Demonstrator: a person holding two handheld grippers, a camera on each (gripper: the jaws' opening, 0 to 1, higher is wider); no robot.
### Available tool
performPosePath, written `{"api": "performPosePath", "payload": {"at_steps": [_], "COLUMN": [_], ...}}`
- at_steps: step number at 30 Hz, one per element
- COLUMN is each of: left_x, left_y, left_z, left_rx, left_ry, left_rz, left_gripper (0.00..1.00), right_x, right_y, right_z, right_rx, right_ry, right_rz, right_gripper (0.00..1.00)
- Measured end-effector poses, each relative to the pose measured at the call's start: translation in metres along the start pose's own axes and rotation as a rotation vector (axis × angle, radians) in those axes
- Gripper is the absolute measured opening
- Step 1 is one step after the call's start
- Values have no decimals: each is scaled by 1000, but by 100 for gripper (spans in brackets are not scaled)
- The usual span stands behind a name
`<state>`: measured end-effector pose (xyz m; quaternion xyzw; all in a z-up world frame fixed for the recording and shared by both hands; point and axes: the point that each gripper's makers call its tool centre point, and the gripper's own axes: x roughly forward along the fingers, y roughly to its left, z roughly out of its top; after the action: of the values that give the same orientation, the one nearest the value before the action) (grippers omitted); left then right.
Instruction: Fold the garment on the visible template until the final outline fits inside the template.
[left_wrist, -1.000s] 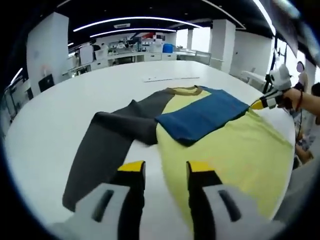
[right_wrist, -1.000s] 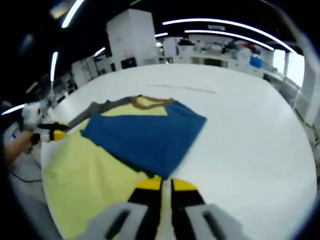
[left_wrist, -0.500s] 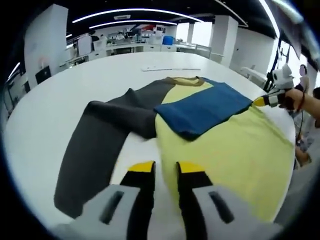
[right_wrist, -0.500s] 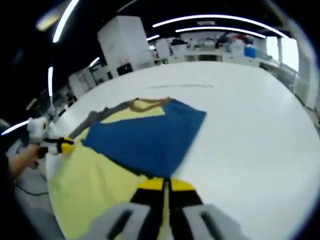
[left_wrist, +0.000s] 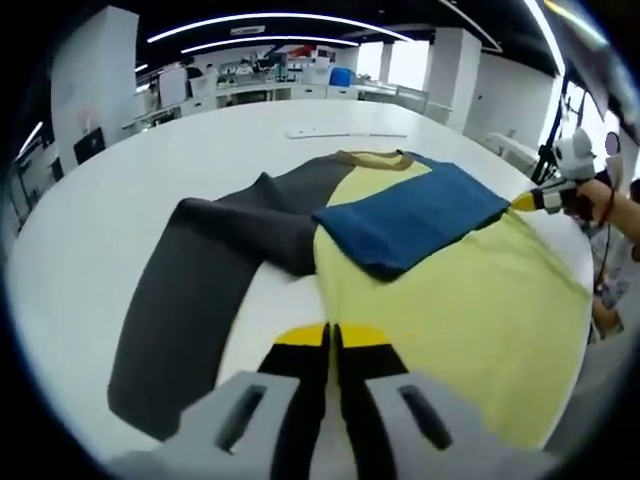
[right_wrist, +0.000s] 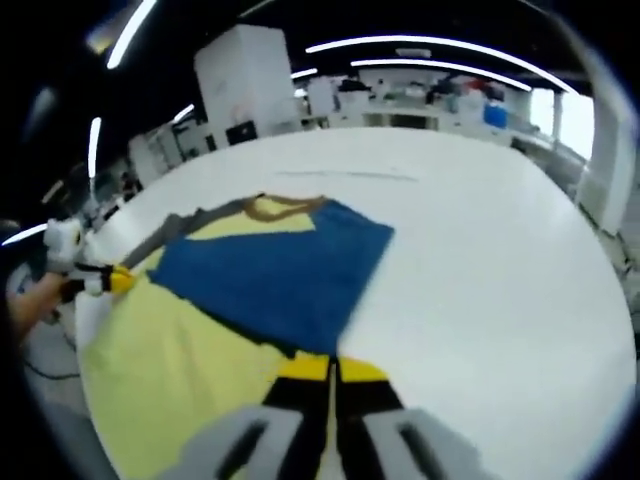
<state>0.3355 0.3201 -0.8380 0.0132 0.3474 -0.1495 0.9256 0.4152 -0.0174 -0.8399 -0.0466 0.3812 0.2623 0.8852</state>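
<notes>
Garment (left_wrist: 470, 300) lies flat on white table (left_wrist: 120, 190), yellow body reaching near table edge. Blue sleeve (left_wrist: 415, 220) folded across chest; grey sleeve (left_wrist: 200, 280) spread out over bare table. Collar (left_wrist: 375, 158) points toward far edge. Your left gripper (left_wrist: 330, 335): jaws pressed together at hem, pinching yellow cloth. Your right gripper (right_wrist: 332, 368): jaws shut at opposite hem corner, below blue sleeve (right_wrist: 270, 275), gripping fabric edge. Thin strip (left_wrist: 345, 134) lies beyond collar.
</notes>
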Motion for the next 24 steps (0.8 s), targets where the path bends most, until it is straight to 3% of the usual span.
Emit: {"api": "performPosePath", "payload": {"at_steps": [7,15,17,20,24], "left_x": [1,2,2,2,3], "left_y": [4,6,6,5,5], "left_z": [-1,-2,-2,-2,-2], "left_rx": [-16,-18,-22,-44,-56], "left_ry": [9,15,17,10,10], "left_rz": [12,17,17,18,16], "left_gripper": [0,0,0,0,0], "right_x": [-1,-2,-1,-4,-8], "right_y": [-16,-15,-5,-2,-4], "right_z": [2,-2,-5,-4,-1], "right_rx": [-21,-37,19,159,191], "right_ry": [8,26,35,17,-1], "right_rz": [-65,-79,-28,-13,0], "right_gripper": [0,0,0,0,0]}}
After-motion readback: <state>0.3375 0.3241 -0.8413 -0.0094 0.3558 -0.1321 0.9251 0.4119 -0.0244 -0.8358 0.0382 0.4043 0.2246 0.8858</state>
